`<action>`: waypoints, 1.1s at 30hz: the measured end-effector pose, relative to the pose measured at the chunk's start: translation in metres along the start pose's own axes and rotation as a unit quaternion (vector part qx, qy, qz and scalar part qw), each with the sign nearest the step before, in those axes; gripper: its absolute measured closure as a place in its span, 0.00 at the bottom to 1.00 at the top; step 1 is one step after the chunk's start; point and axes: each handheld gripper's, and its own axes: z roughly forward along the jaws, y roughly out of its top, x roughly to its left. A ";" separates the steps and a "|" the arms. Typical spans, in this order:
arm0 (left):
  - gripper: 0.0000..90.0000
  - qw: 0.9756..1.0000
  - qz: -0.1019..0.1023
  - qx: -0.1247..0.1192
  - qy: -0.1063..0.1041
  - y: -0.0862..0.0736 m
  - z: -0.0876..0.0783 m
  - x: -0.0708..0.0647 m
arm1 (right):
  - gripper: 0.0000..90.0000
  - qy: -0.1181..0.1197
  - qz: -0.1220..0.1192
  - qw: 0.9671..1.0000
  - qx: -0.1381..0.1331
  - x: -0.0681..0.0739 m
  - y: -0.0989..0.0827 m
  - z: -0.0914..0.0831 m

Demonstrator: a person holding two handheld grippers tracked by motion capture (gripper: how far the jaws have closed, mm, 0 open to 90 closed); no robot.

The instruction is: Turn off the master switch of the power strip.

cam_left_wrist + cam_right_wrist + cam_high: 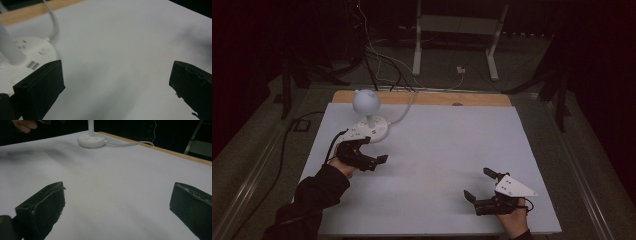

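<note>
Left gripper (373, 150) spread, empty, left of centre, just beside round white plastic lamp base (371, 129); right gripper (477, 186) spread, empty, lower right over white table sheet (437, 150).

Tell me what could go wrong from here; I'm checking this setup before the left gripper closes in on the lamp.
The left gripper sits open right beside the lamp base, so one of its fingers could knock the base sideways. The lamp's round head on a thin stem looks top-heavy and might tip. Its white cable runs off the table's far edge and could drag if the lamp shifts.
</note>
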 end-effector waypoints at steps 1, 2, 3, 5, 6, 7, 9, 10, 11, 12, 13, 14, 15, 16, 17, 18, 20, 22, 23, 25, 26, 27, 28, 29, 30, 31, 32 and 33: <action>0.00 1.000 0.002 0.000 -0.004 -0.004 -0.002 -0.002 | 0.00 0.001 0.000 1.000 -0.001 0.000 0.000 0.000; 0.00 1.000 0.003 0.000 -0.003 -0.006 -0.003 -0.002 | 0.00 0.001 0.001 1.000 0.000 0.000 0.000 0.000; 0.00 1.000 0.006 0.000 0.002 -0.008 -0.005 -0.003 | 0.00 0.001 0.001 1.000 0.000 0.000 0.000 0.000; 0.00 1.000 0.002 -0.002 -0.002 -0.014 -0.008 -0.004 | 0.00 0.000 0.001 1.000 0.001 0.000 0.000 0.000; 0.00 1.000 0.002 -0.003 -0.001 -0.016 -0.009 -0.005 | 0.00 0.001 0.000 1.000 0.001 0.000 0.000 0.000; 0.00 1.000 0.003 -0.003 -0.004 -0.019 -0.010 -0.006 | 0.00 0.001 0.000 1.000 0.002 0.000 0.000 0.000; 0.00 1.000 0.005 -0.001 0.000 -0.025 -0.012 -0.008 | 0.00 0.000 0.000 1.000 0.001 0.000 0.000 0.000; 0.00 1.000 0.007 -0.001 -0.003 -0.028 -0.012 -0.009 | 0.00 0.000 0.001 1.000 0.002 0.000 0.000 0.000; 0.00 1.000 0.008 0.003 -0.001 -0.032 -0.013 -0.011 | 0.00 0.000 0.001 1.000 0.002 0.000 0.000 0.000; 0.00 1.000 0.011 0.005 -0.001 -0.035 -0.013 -0.012 | 0.00 0.000 0.001 1.000 0.002 0.000 0.000 0.000; 0.00 1.000 0.012 0.005 -0.002 -0.037 -0.013 -0.014 | 0.00 0.000 0.001 1.000 0.002 0.000 0.000 0.000; 0.00 1.000 0.009 0.007 -0.002 -0.040 -0.014 -0.015 | 0.00 0.000 0.001 1.000 0.002 0.000 0.000 0.000; 0.00 1.000 0.013 0.008 -0.003 -0.043 -0.014 -0.017 | 0.00 0.000 0.001 1.000 0.003 0.000 -0.001 0.001; 0.00 1.000 0.013 0.010 -0.004 -0.045 -0.015 -0.018 | 0.00 0.001 0.001 1.000 0.003 0.000 0.000 0.001; 0.00 1.000 0.014 0.014 -0.003 -0.047 -0.015 -0.019 | 0.00 0.001 0.001 1.000 0.003 0.000 0.000 0.001; 0.00 1.000 0.014 0.015 -0.004 -0.049 -0.016 -0.020 | 0.00 0.002 0.001 1.000 0.003 0.000 0.000 0.001; 0.00 1.000 0.015 0.016 -0.002 -0.054 -0.017 -0.022 | 0.00 0.002 0.001 1.000 0.003 0.000 0.000 0.000; 0.00 1.000 0.014 0.017 -0.001 -0.059 -0.018 -0.024 | 0.00 0.001 0.001 1.000 0.003 0.000 0.000 0.000; 0.00 1.000 0.018 0.019 0.001 -0.062 -0.019 -0.026 | 0.00 0.001 0.001 1.000 0.003 0.000 0.000 0.000; 0.00 1.000 0.019 0.020 0.004 -0.067 -0.020 -0.027 | 0.00 0.001 0.000 1.000 0.003 0.000 0.000 0.000; 0.00 1.000 0.019 0.021 0.002 -0.069 -0.021 -0.027 | 0.00 0.002 0.000 1.000 0.003 0.000 0.000 0.000; 0.00 1.000 0.021 0.020 0.005 -0.072 -0.022 -0.028 | 0.00 0.002 0.000 1.000 0.003 0.000 0.000 0.000; 0.00 0.999 0.023 0.022 0.006 -0.074 -0.023 -0.028 | 0.00 0.002 0.000 1.000 0.004 0.000 0.000 0.000; 0.00 1.000 0.019 0.022 0.001 -0.076 -0.024 -0.028 | 0.00 0.002 0.000 1.000 0.004 0.000 0.000 0.000; 0.00 0.999 0.021 0.025 0.001 -0.078 -0.025 -0.028 | 0.00 0.002 -0.001 1.000 0.004 0.000 0.000 0.000; 0.00 0.999 0.027 0.025 0.008 -0.081 -0.027 -0.028 | 0.00 0.001 -0.001 1.000 0.004 0.000 0.000 0.000; 0.00 0.999 0.027 0.024 0.010 -0.084 -0.029 -0.028 | 0.00 0.002 0.000 1.000 0.003 0.000 0.000 0.000; 0.00 0.999 0.025 0.023 0.010 -0.085 -0.030 -0.028 | 0.00 0.002 0.000 1.000 0.004 0.000 0.000 0.000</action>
